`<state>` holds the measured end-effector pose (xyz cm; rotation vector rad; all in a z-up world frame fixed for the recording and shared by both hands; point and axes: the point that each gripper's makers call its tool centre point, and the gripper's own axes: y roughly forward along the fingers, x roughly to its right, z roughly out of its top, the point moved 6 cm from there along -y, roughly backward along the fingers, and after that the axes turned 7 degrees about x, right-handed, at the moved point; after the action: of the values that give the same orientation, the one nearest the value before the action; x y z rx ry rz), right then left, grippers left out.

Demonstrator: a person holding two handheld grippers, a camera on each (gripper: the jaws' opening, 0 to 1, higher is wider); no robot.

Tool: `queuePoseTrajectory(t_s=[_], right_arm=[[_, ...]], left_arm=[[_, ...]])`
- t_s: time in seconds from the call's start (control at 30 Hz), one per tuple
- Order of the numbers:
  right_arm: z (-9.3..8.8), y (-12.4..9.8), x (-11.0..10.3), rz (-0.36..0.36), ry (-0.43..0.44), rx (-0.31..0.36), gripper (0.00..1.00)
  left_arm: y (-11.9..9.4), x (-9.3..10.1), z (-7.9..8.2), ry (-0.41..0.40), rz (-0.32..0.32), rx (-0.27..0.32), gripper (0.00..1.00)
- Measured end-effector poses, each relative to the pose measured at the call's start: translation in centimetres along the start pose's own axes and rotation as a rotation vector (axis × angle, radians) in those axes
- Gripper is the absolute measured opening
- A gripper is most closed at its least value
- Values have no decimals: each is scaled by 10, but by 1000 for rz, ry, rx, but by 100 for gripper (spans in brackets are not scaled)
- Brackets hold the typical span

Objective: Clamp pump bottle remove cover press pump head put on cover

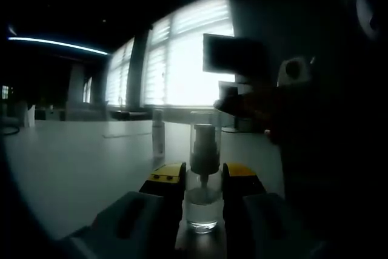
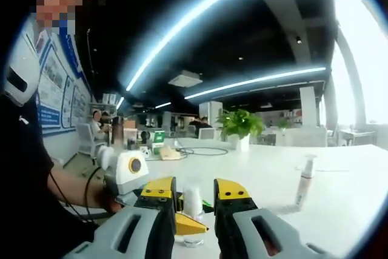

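A clear pump bottle (image 1: 203,201) with a transparent cover (image 1: 205,134) over its pump head stands upright on the white table (image 1: 79,168). My left gripper (image 1: 203,177) is shut on the bottle's lower body, a yellow jaw tip on each side. My right gripper (image 1: 233,104) reaches in from the right, dark against the windows, close to the cover's top. In the right gripper view the covered bottle (image 2: 193,201) shows between my right gripper's (image 2: 195,189) open yellow jaws with gaps on both sides. The left gripper (image 2: 189,225) holds it from the lower left.
A slim spray bottle (image 1: 158,137) stands on the table behind, also seen as a spray bottle (image 2: 305,180) at the right. A potted plant (image 2: 240,124), cables and boxes sit at the far end. A person's arm (image 2: 66,189) and dark clothing are at the left.
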<state>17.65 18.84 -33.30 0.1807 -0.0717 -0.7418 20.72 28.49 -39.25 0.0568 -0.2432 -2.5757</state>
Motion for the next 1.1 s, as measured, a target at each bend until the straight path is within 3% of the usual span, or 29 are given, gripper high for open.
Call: queuePoseTrajectory(t_s=[1.1], right_arm=[[-22,15,-7,-37,11,-39,16]], left_arm=[[-1,0,0,1,-1,0,15]])
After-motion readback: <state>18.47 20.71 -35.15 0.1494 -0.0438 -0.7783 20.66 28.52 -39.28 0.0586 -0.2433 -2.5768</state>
